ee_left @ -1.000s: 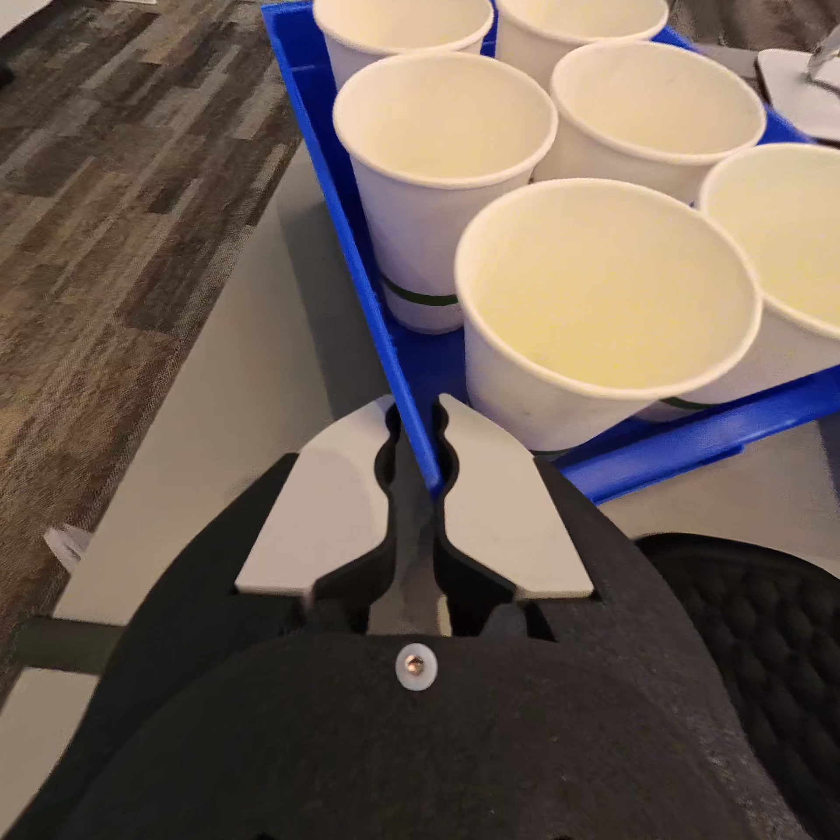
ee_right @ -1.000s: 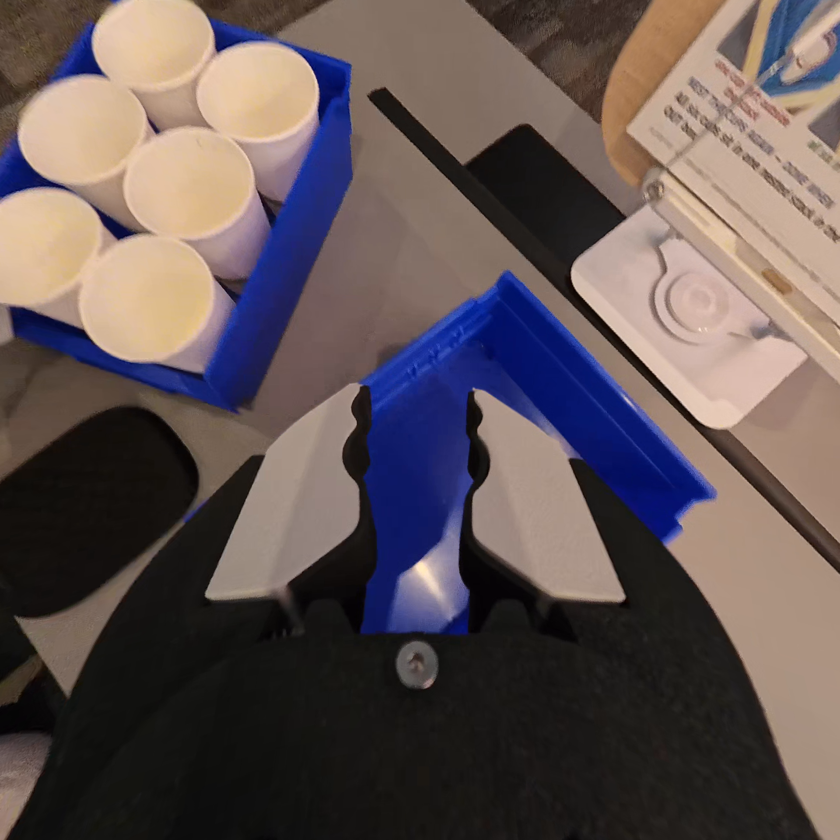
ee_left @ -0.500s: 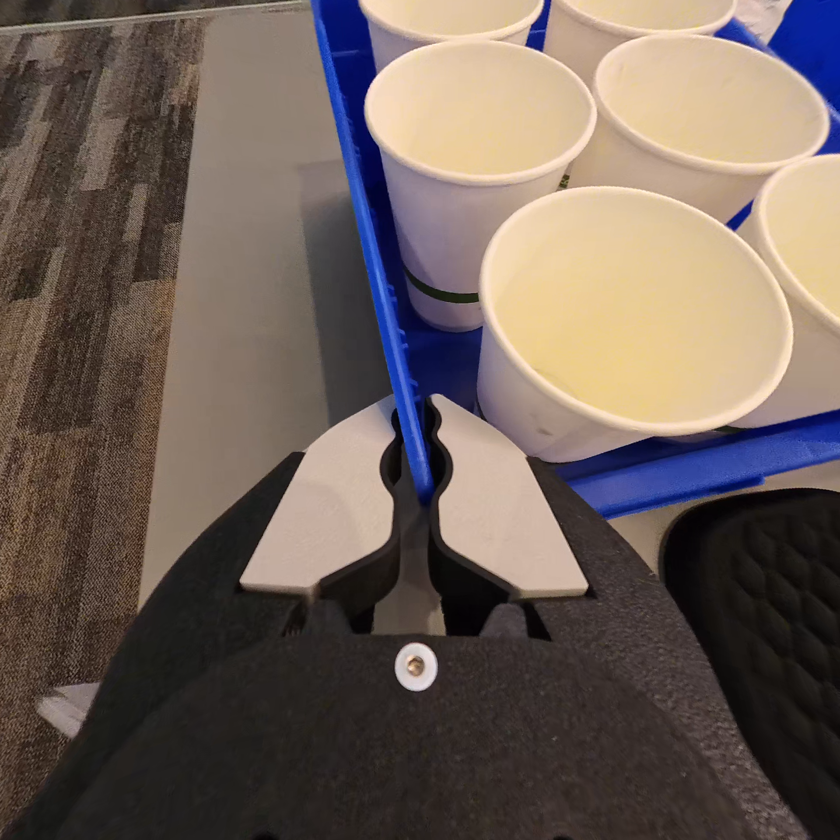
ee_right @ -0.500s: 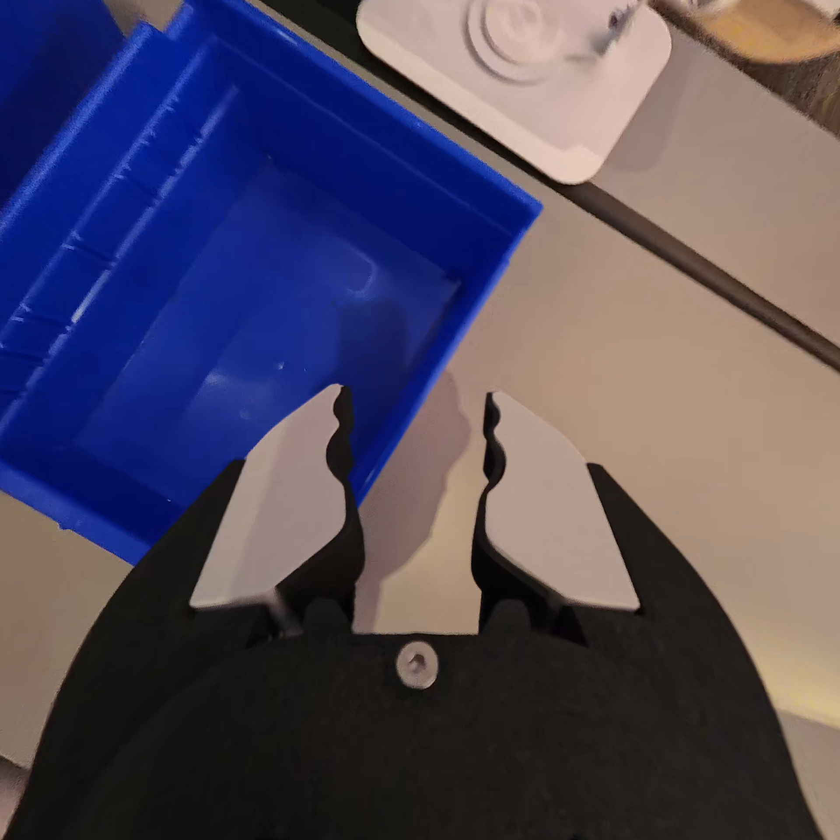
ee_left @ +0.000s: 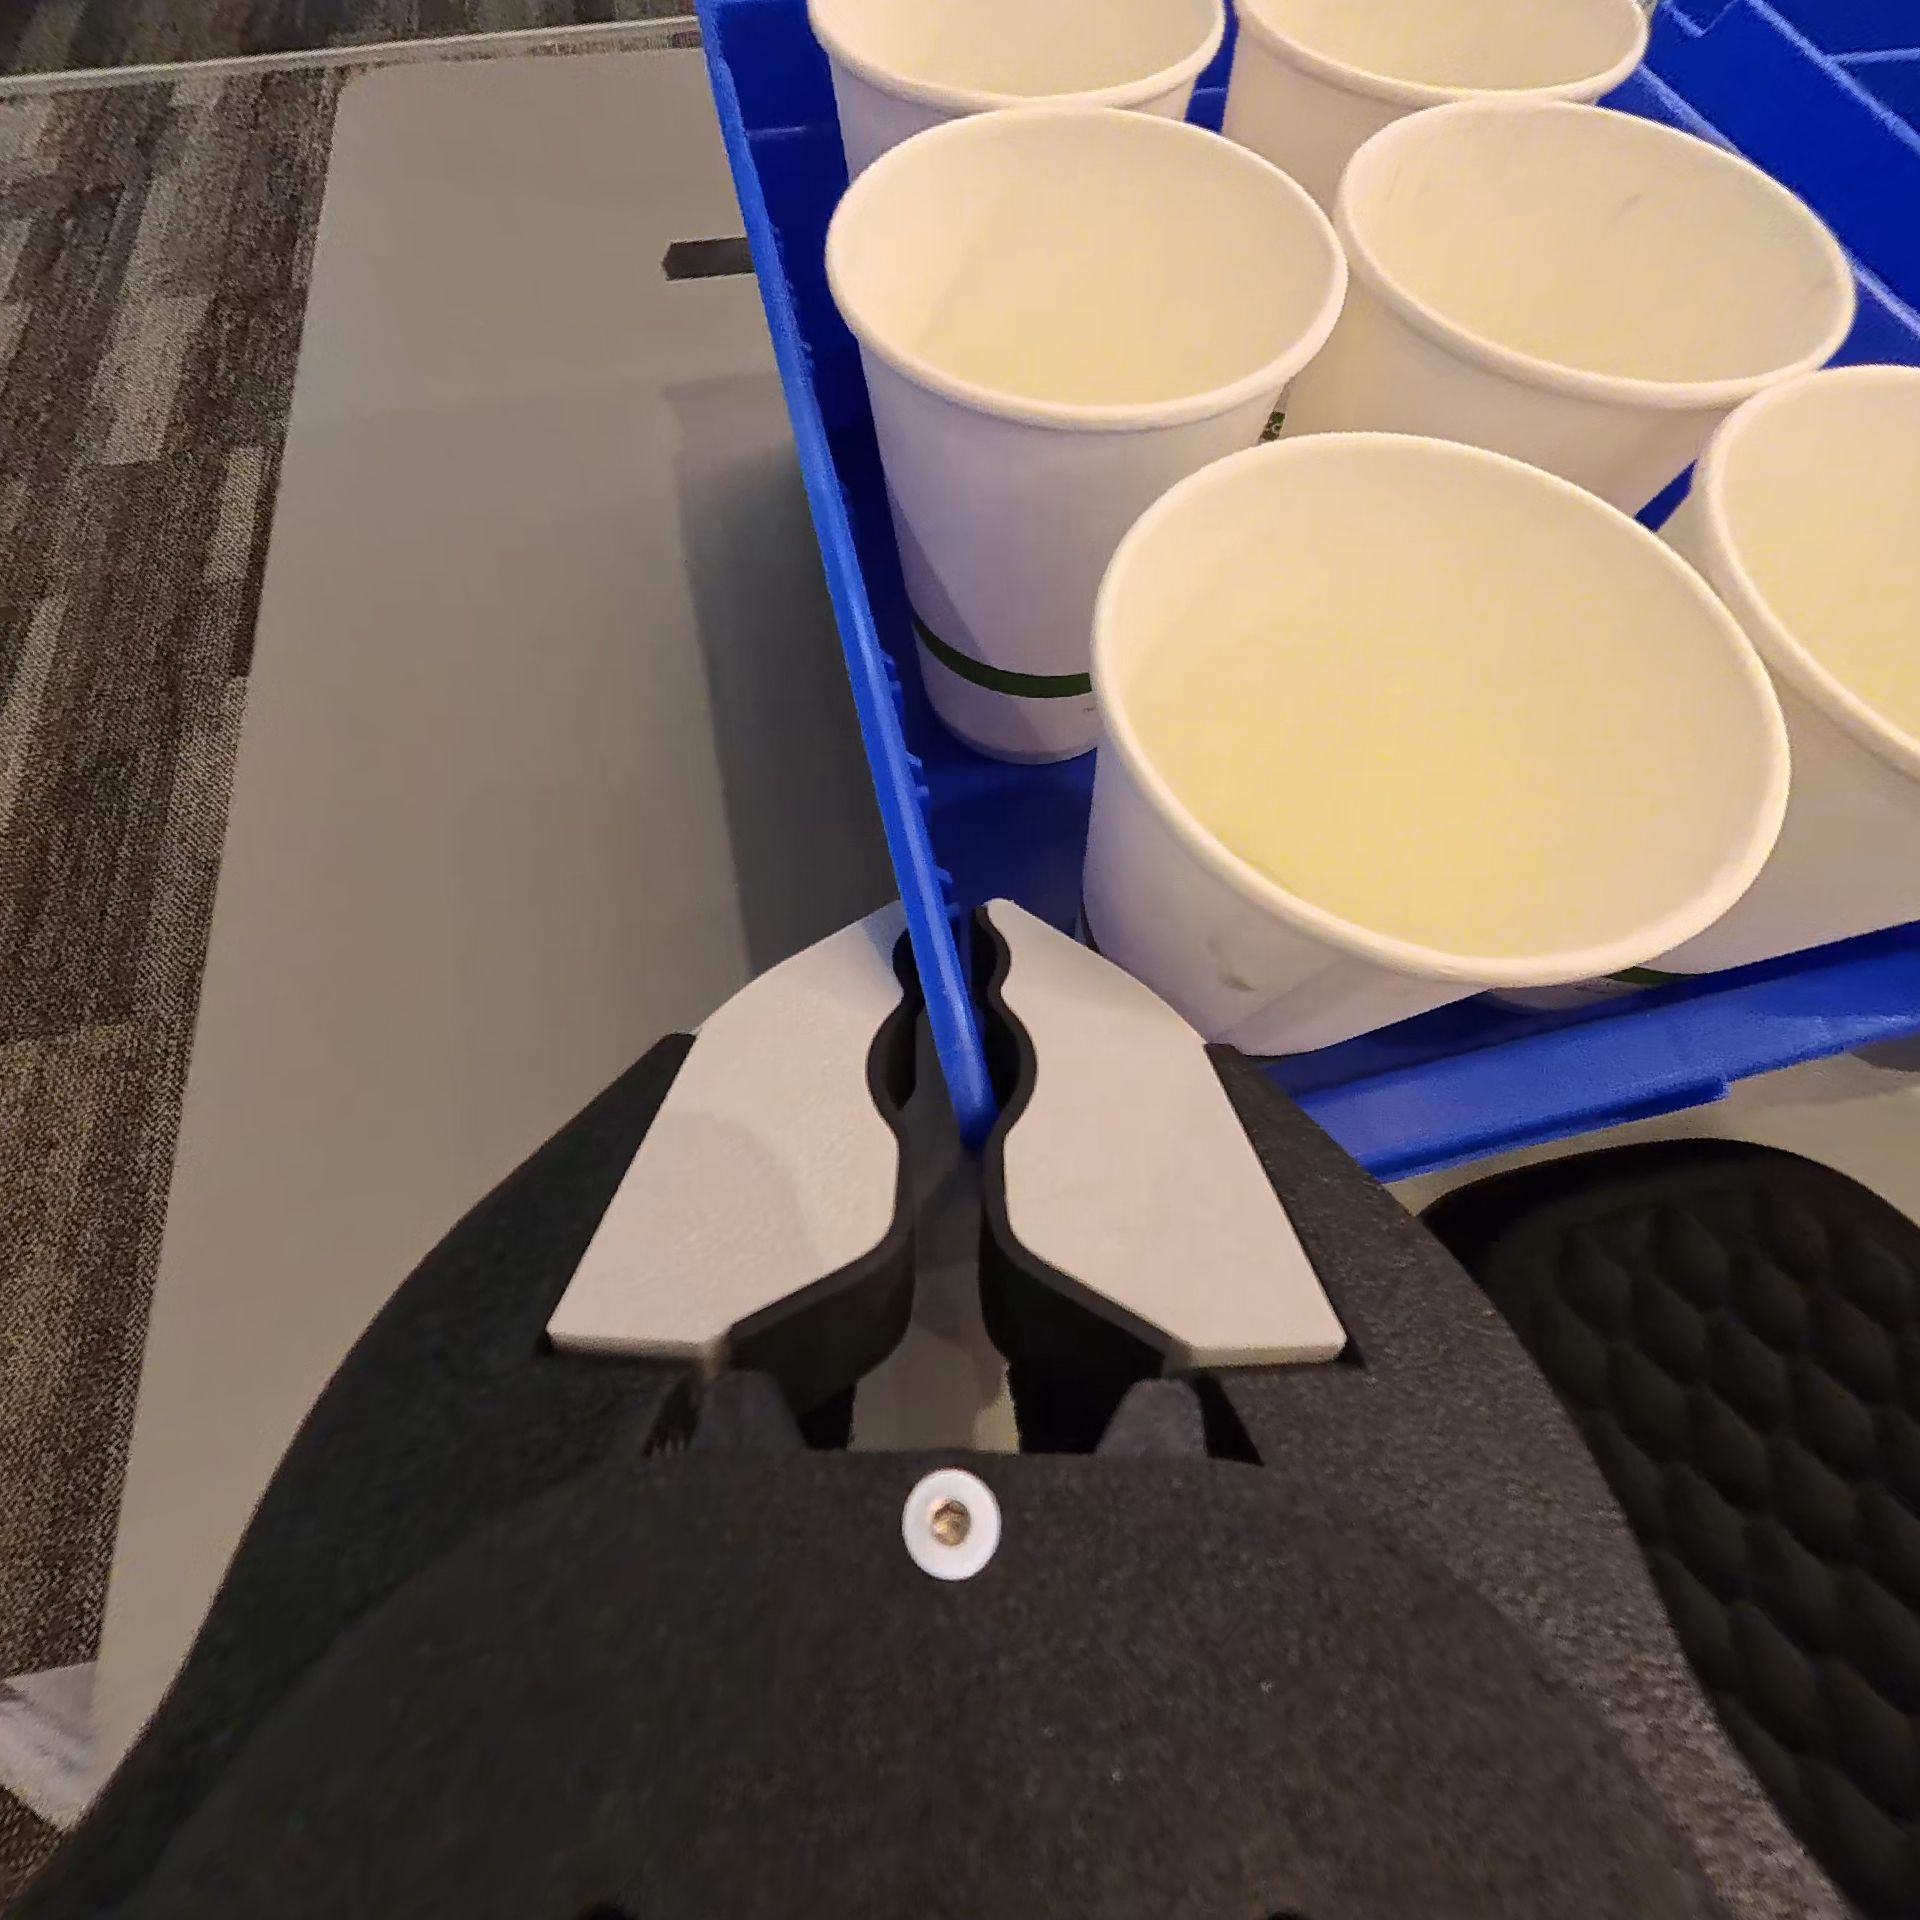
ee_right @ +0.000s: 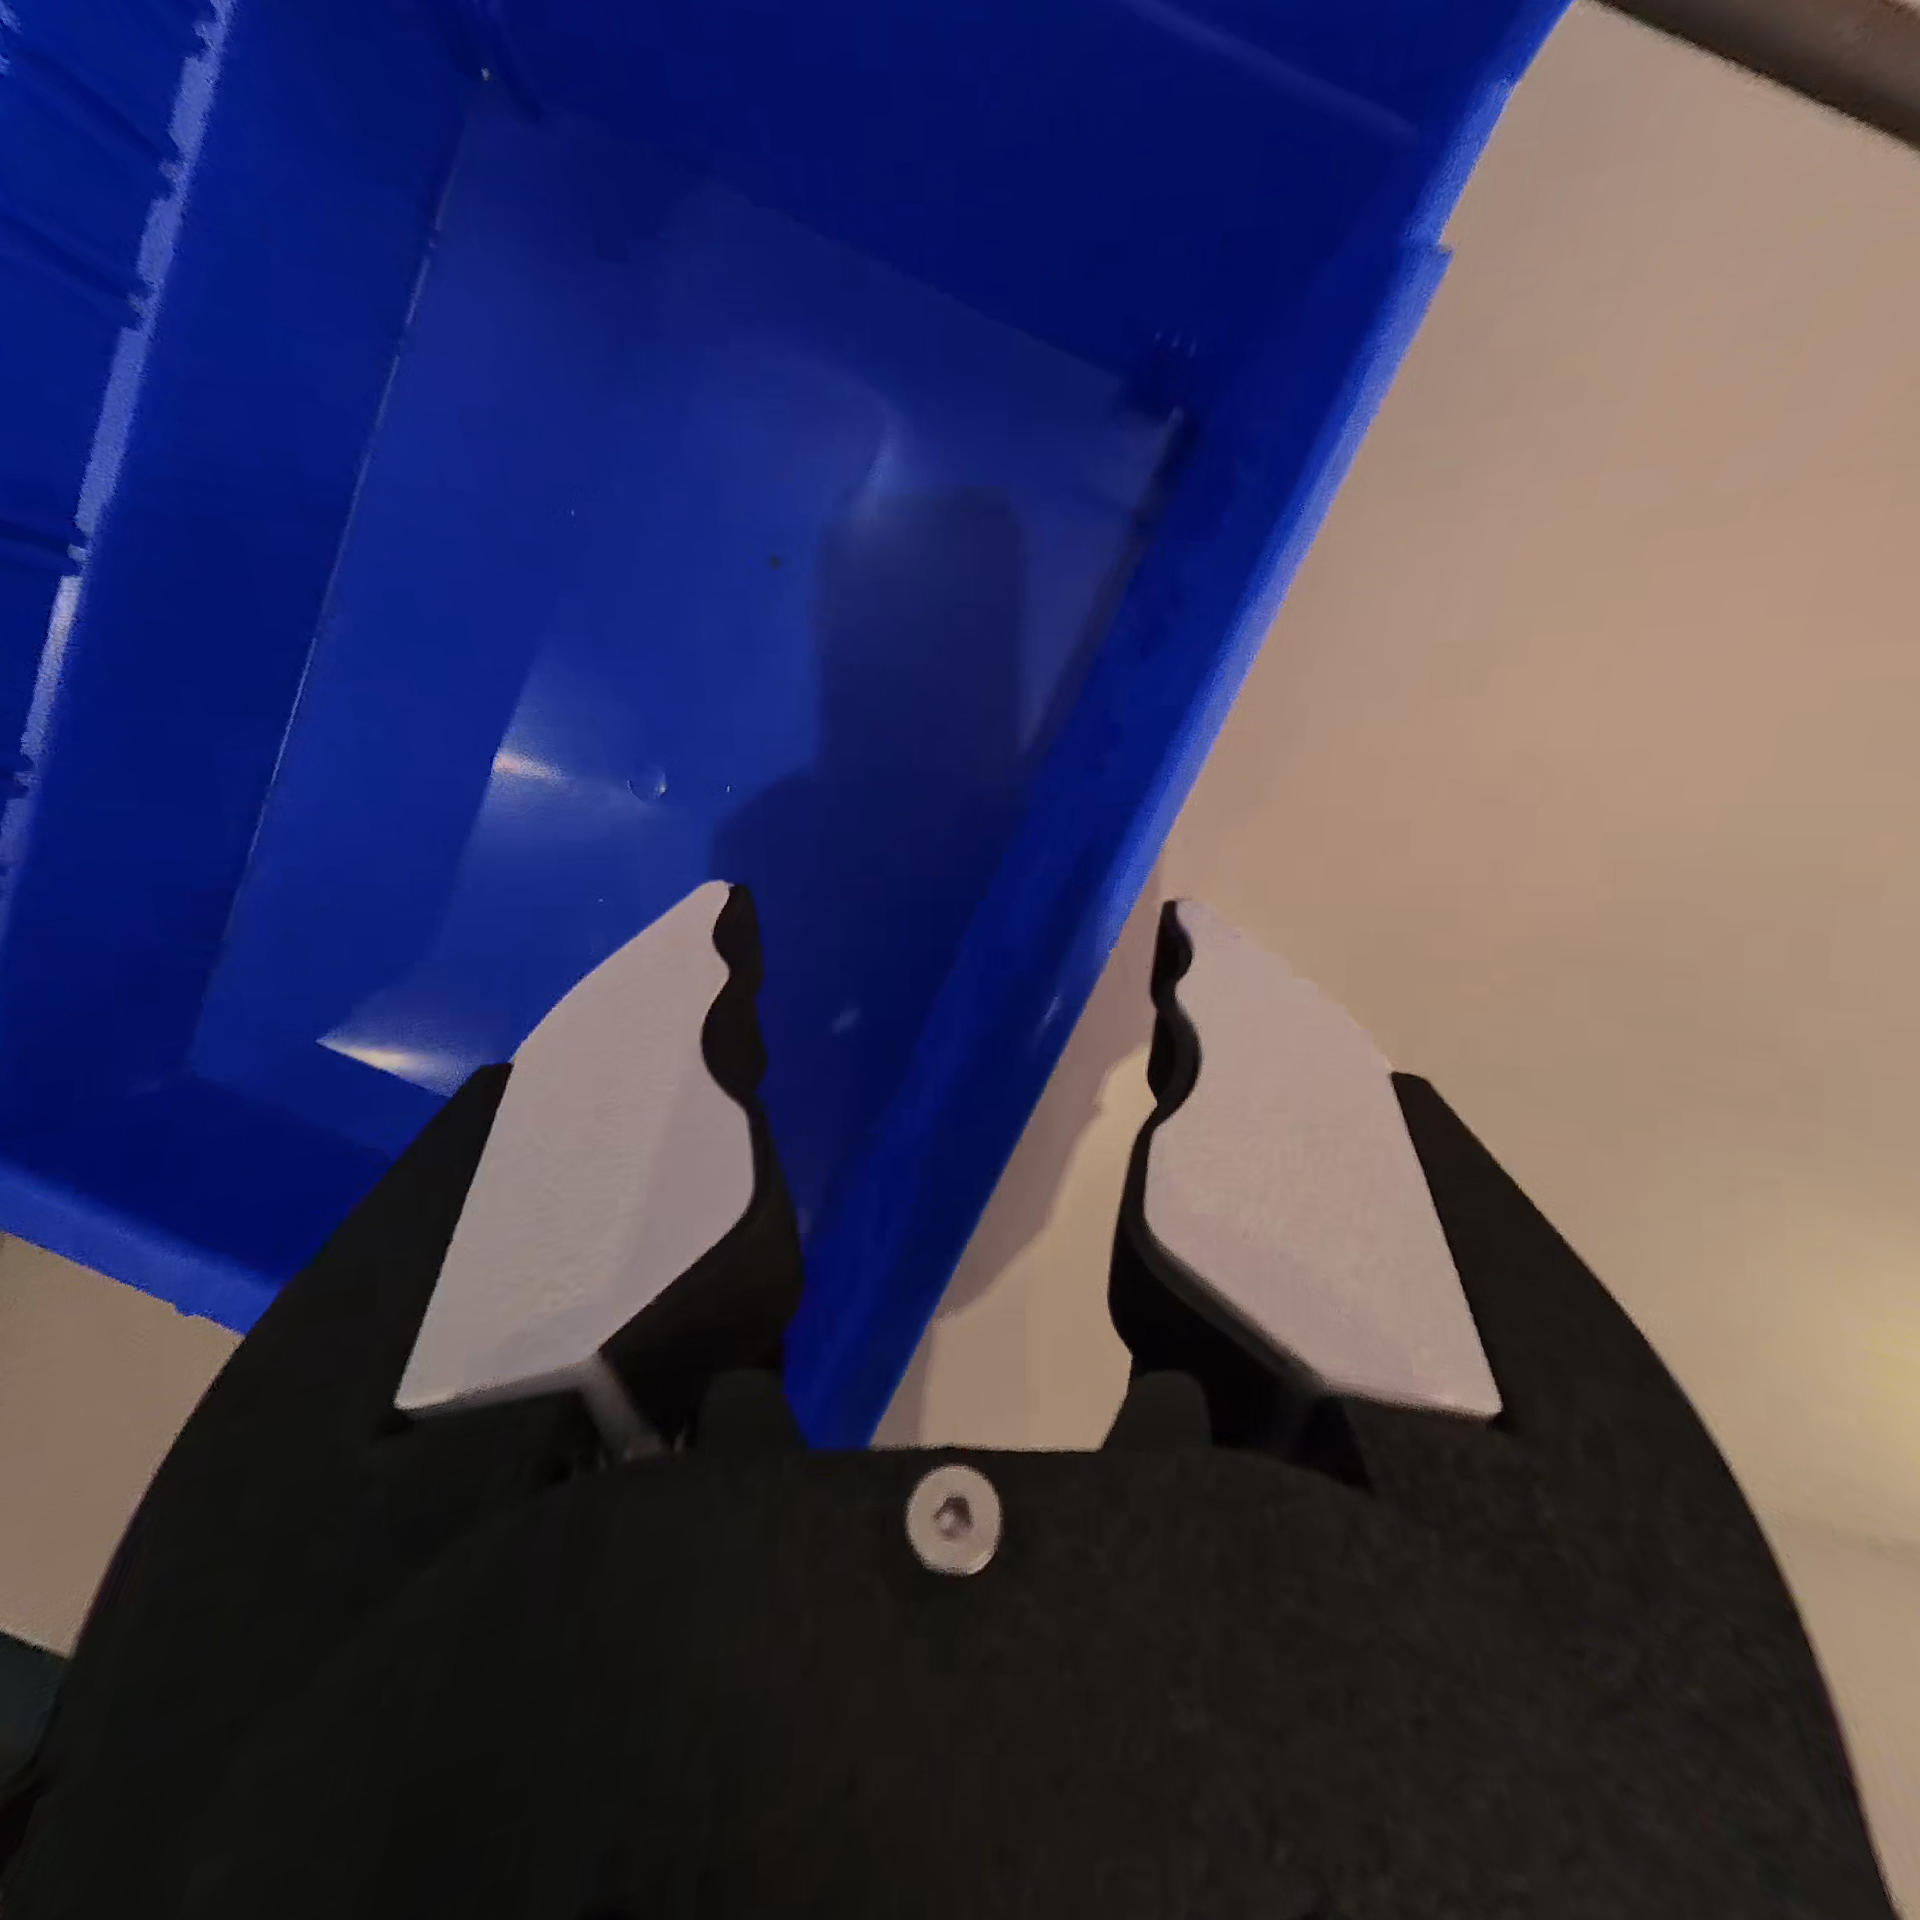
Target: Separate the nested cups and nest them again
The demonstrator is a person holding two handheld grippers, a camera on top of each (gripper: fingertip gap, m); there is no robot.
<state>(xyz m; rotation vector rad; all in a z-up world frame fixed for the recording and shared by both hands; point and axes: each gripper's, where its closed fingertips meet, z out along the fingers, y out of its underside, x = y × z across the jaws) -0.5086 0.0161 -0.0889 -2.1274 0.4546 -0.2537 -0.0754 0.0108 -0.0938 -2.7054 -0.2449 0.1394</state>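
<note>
**Left jaws clamped on cup bin wall; right jaws wide over empty bin**

Left gripper [ee_left: 943, 1023]: jaws closed tight on the near-left corner of the blue bin [ee_left: 831, 499], thin wall pinched between the pads. Bin sits on the grey counter [ee_left: 468, 727]. Six white paper cups [ee_left: 1081, 270] visible inside, all upright or slightly tilted, packed close, rims touching or nearly so. Nearest cup [ee_left: 1434, 707] leans toward the near wall. Green band shows low on the cup behind it. Black textured pad [ee_left: 1745, 1455] lies on the counter just near-right of the bin. Carpeted floor [ee_left: 114, 623] beyond the counter's left edge.

Right gripper [ee_right: 948, 904]: jaws spread wide, gripping nothing. They straddle the right wall of a second blue bin [ee_right: 1278, 582], left finger over the bin's interior, right finger over bare counter. Whether either finger touches the wall, cannot tell. This bin holds no cups.
</note>
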